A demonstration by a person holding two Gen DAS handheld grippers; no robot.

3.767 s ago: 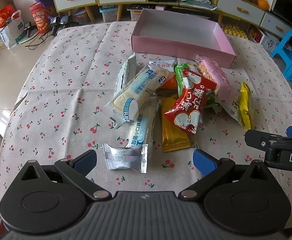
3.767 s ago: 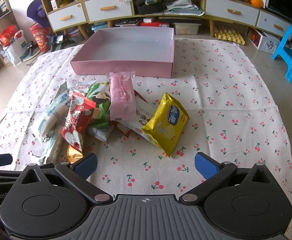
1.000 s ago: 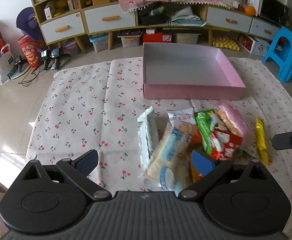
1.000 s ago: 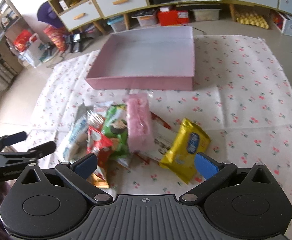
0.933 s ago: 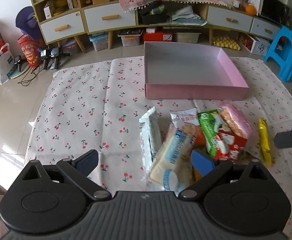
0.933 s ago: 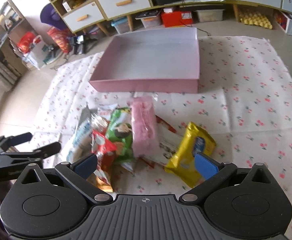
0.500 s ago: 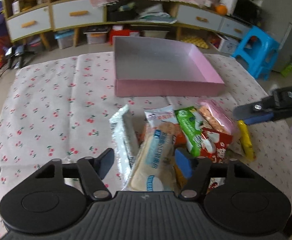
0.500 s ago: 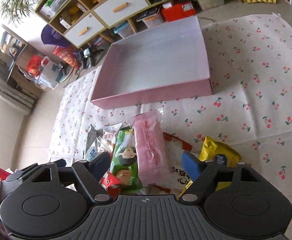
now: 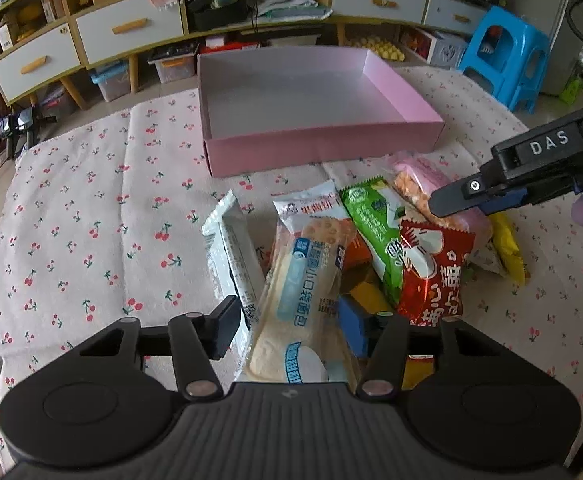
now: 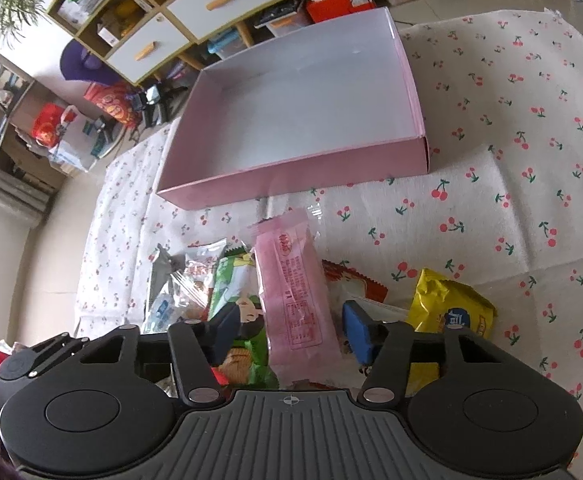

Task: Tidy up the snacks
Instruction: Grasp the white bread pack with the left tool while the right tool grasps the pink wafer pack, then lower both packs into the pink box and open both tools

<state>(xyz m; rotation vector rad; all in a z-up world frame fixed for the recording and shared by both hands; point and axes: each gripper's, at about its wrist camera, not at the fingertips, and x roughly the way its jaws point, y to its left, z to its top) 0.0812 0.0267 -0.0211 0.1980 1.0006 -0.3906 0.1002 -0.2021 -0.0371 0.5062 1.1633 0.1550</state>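
Observation:
A pile of snack packets lies on the cherry-print cloth in front of an empty pink box. My left gripper is open, its jaws on either side of a long white-and-blue bread packet. My right gripper is open, its jaws on either side of a pink wafer packet; it also shows in the left wrist view over the pink packet. Around them lie a green packet, a red packet, a white packet and a yellow packet.
The pink box stands just beyond the pile. Behind the cloth are low cabinets with drawers, storage bins under them and a blue stool at the right. Bare cloth lies right of the box.
Both grippers have come down and forward onto the pile. Their jaws have narrowed around the bread packet and the pink packet. The right gripper now hangs low over the pile in the left view.

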